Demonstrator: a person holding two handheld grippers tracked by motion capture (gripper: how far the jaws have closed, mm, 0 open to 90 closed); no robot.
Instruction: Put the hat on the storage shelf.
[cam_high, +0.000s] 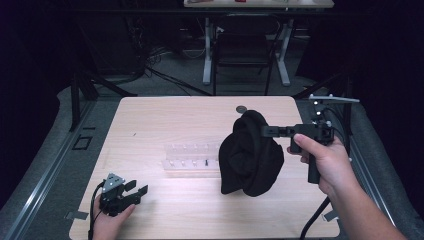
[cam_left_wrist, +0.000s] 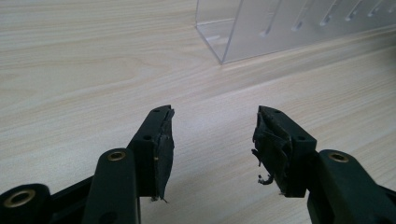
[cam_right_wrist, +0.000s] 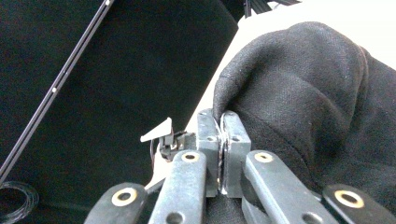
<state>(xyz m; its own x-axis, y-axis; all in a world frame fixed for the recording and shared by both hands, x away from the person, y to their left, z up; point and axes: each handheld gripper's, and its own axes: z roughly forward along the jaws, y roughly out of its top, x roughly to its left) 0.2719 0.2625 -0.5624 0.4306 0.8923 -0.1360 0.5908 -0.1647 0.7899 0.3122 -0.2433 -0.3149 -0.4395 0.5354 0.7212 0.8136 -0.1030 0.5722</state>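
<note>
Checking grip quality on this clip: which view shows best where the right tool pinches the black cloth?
The right gripper view: the right tool has its jaws shut on a fold at the edge of the black cloth. The high view shows the whole cloth hanging from it, the pinch small.

The black cloth (cam_high: 250, 155) hides the right end of the clear rack (cam_high: 192, 160) on the bench (cam_high: 165, 210). A small dark disc (cam_high: 241, 108) behind it is too small to tell.

The black knit cloth (cam_high: 250, 155) hangs bunched above the table, its upper edge pinched, lower folds drooping.
</note>
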